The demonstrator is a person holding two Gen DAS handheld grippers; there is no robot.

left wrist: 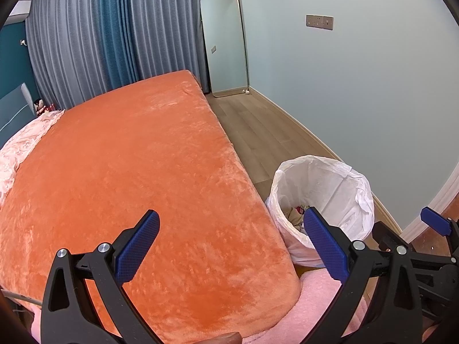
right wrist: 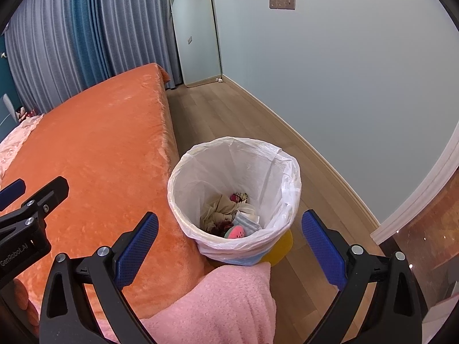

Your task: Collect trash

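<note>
A round trash bin lined with a white plastic bag (right wrist: pixel 287 169) (left wrist: pixel 338 180) stands on the wooden floor beside the bed's corner. Crumpled paper, wrappers and a watermelon-slice piece (right wrist: pixel 235 215) lie at its bottom. My right gripper (right wrist: pixel 229 238) hovers open just above the bin's near rim, nothing between its blue pads. My left gripper (left wrist: pixel 232 246) is open over the orange bedspread (left wrist: pixel 137 157), empty. The right gripper's finger (left wrist: pixel 436 220) shows at the right edge of the left wrist view, and the left gripper (right wrist: pixel 25 200) at the left edge of the right wrist view.
A pink fleece sleeve (right wrist: pixel 223 301) lies under the right gripper. A mirror (right wrist: pixel 198 34) leans in the far corner by grey-blue curtains (left wrist: pixel 100 34). A pale pink quilt (left wrist: pixel 20 146) and a small doll (left wrist: pixel 40 106) sit at the bed's far left. Floor runs along the wall.
</note>
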